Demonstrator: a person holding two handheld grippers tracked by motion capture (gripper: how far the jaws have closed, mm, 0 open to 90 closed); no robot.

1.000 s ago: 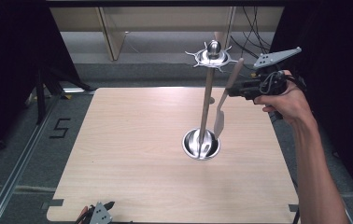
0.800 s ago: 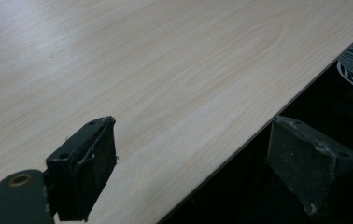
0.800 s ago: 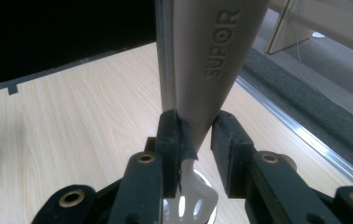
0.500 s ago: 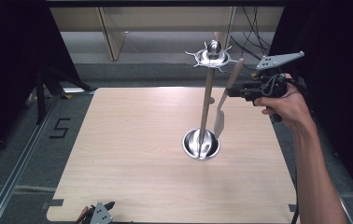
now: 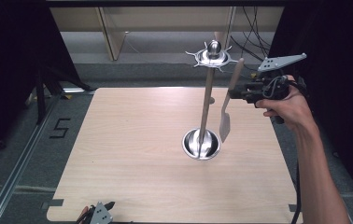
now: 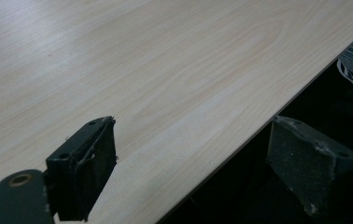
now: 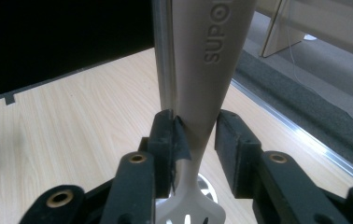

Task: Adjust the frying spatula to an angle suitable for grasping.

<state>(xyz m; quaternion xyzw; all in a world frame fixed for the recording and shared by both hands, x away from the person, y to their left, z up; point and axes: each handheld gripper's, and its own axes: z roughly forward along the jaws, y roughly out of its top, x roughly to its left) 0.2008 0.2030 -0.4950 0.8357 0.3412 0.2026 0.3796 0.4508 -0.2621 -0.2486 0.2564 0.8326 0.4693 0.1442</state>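
The light, stiff, smooth slotted spatula hangs beside the utensil stand's pole, between the right hand-held gripper jaws, just opening off its slim handle, the best place to grip.

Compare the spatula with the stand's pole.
The pole is shiny metal; the spatula is matte beige. The pole is thin and even all the way down to its round base; the spatula widens into a slotted blade. The pole reaches higher than the spatula, which slants slightly. Both are long, roughly upright and close side by side.
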